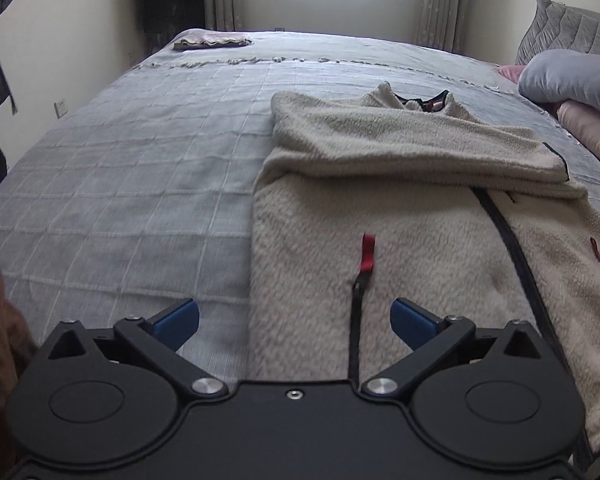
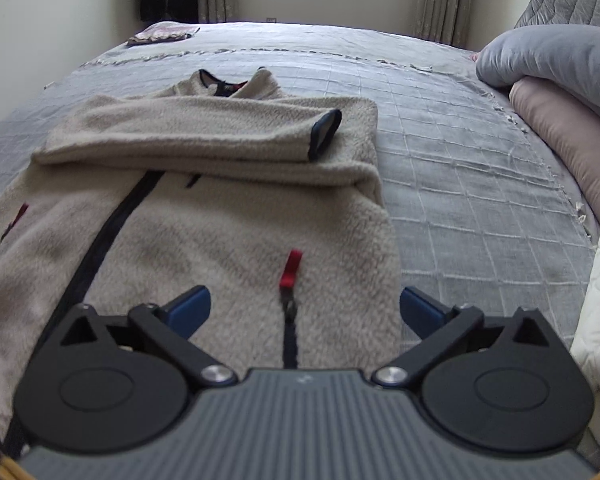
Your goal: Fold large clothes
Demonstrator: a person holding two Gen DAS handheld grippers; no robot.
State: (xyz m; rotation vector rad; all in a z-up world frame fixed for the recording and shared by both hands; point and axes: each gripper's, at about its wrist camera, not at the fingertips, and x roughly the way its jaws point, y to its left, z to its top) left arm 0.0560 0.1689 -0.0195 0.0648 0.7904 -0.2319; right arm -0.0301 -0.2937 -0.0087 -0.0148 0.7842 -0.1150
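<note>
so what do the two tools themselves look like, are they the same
Nearly. Each has blue finger pads on black linkage arms with silver pivot screws and round black housings. The left tool has a smooth black body; the right tool has a ribbed grey one.

You've got the cream fleece jacket lying flat on the bed, front side up, its hem at the near edge and its collar pointing toward the far edge. Both sleeves are folded in across the chest, one stacked on the other, and the top one's dark-trimmed cuff sits close to the jacket's side edge. A dark zipper runs down the front. On each side a pocket zip carries a red pull tab. The collar lining shows dark with some red.
</note>
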